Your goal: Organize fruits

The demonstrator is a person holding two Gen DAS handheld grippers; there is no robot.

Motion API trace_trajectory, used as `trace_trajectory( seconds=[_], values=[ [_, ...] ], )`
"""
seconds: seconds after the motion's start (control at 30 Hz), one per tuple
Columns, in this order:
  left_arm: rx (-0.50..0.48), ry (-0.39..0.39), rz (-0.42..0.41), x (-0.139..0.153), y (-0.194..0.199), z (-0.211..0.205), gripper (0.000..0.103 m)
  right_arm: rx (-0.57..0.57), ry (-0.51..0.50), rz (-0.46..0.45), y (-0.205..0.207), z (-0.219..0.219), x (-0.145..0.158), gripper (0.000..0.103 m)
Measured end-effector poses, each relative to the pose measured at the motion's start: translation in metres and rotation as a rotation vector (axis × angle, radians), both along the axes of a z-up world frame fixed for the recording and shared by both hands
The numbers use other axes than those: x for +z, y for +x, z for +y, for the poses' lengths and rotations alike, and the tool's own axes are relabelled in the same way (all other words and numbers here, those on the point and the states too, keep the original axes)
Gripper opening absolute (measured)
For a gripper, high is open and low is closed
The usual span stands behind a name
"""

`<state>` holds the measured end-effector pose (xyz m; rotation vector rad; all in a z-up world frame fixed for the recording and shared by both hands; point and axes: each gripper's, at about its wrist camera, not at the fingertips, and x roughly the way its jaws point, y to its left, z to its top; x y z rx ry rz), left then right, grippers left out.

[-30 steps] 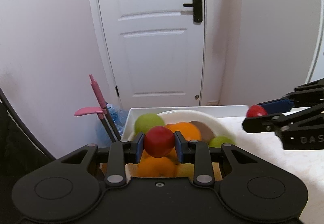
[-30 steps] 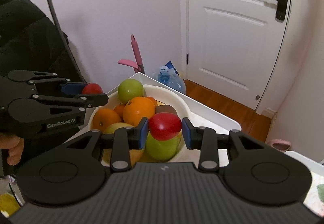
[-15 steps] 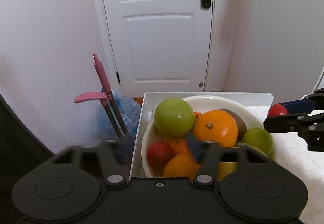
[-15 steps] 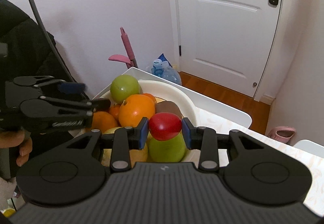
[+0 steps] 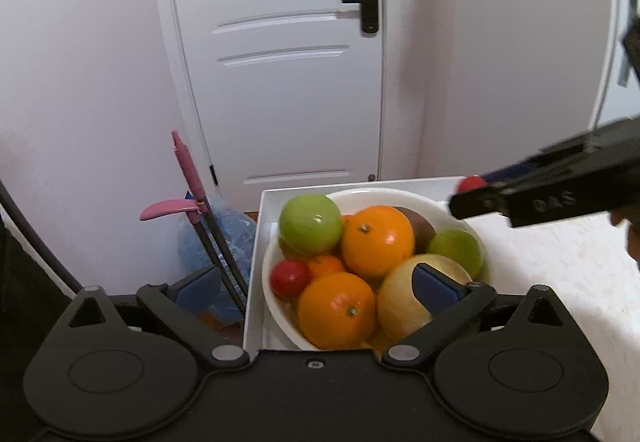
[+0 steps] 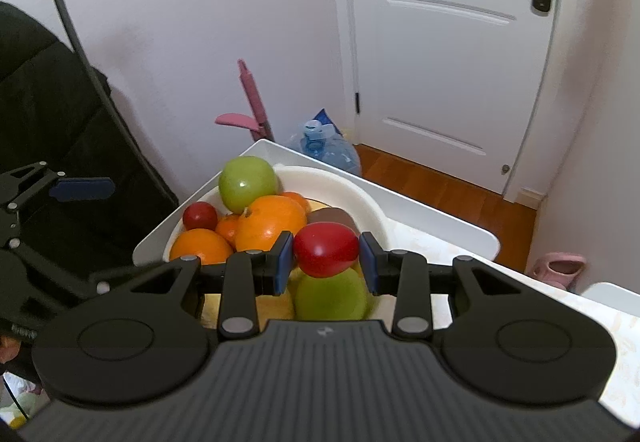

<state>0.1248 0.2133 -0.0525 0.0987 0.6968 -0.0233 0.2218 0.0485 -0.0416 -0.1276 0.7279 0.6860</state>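
Nearest, a red fruit (image 6: 326, 249) is kept clamped between the right gripper (image 6: 326, 256) pads above the bowl (image 6: 344, 186); farther left, the left gripper (image 5: 316, 284) jaws are opening, its small red fruit (image 5: 290, 277) now released into the bowl's near-left side, so one piece is placed

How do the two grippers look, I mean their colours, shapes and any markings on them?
Both are matte black. The left gripper has a flat body with two round discs, silver pivot screws, angled linkage arms and blue finger pads. The right gripper has the same build, with a ribbed grey-black housing bearing a small pale logo. In the left wrist view its side carries blurred embossed lettering.
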Motion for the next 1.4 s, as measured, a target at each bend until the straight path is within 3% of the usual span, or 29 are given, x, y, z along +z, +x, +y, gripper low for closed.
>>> trace_trajectory(
  seconds=[0.27,0.4,1.07,1.4],
  values=[
    [-0.006,-0.009,0.008,-0.005,-0.007,0.0,0.103,0.034,-0.005,-0.014,-0.004,0.011,-0.01,0.053],
    [-0.011,-0.004,0.005,-0.006,-0.012,0.0,0.103,0.015,0.03,-0.07,-0.017,0.004,-0.003,0.098],
    [0.016,0.017,-0.033,0.01,-0.043,-0.025,0.103,-0.07,0.075,-0.073,-0.055,-0.041,0.023,0.098],
    [0.049,-0.009,-0.099,0.065,-0.083,-0.059,0.103,-0.279,0.104,-0.094,-0.121,-0.12,0.091,0.098]
  ],
)
